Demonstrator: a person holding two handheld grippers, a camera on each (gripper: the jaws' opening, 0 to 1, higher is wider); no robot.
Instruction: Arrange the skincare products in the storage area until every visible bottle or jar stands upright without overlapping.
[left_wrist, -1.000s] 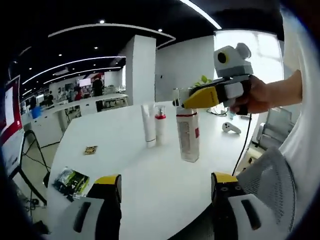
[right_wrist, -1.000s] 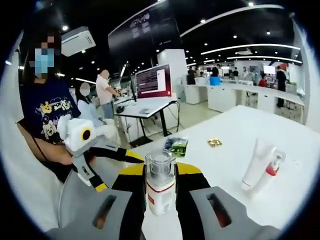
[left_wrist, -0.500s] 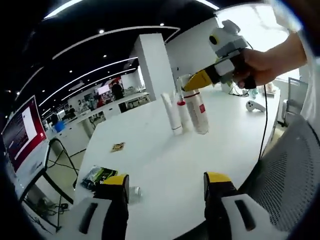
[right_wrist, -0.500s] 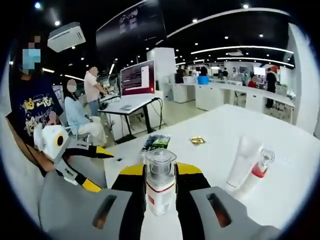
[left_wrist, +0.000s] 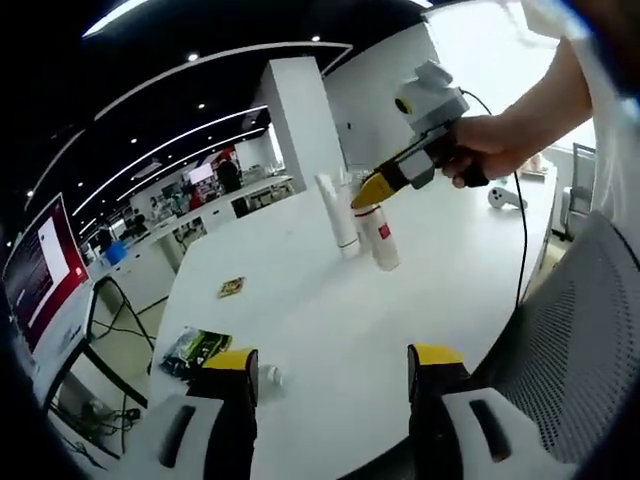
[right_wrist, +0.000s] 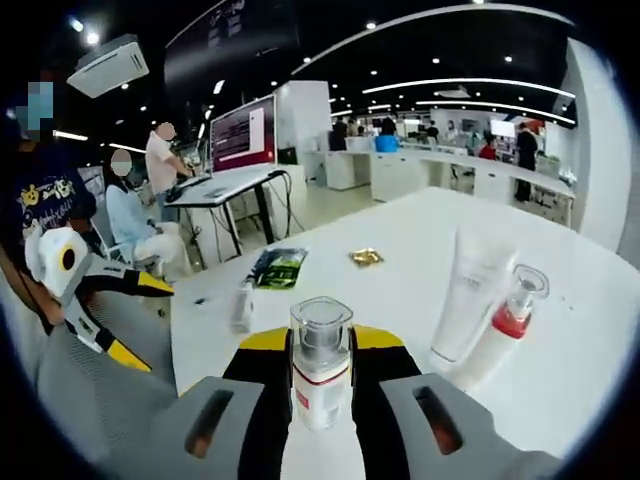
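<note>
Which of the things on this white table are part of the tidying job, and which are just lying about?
Job:
clear-capped bottle, held in the right gripper
white tube
red-collared pump bottle
small white bottle near the table edge

Lying about:
green packet
small gold packet

From the near edge, the white table (left_wrist: 330, 300) is looked across by the left gripper view, the standing white tube (left_wrist: 338, 212) seen far off. By the right gripper view the same tube (right_wrist: 468, 295) is faced close, the opposite way.
</note>
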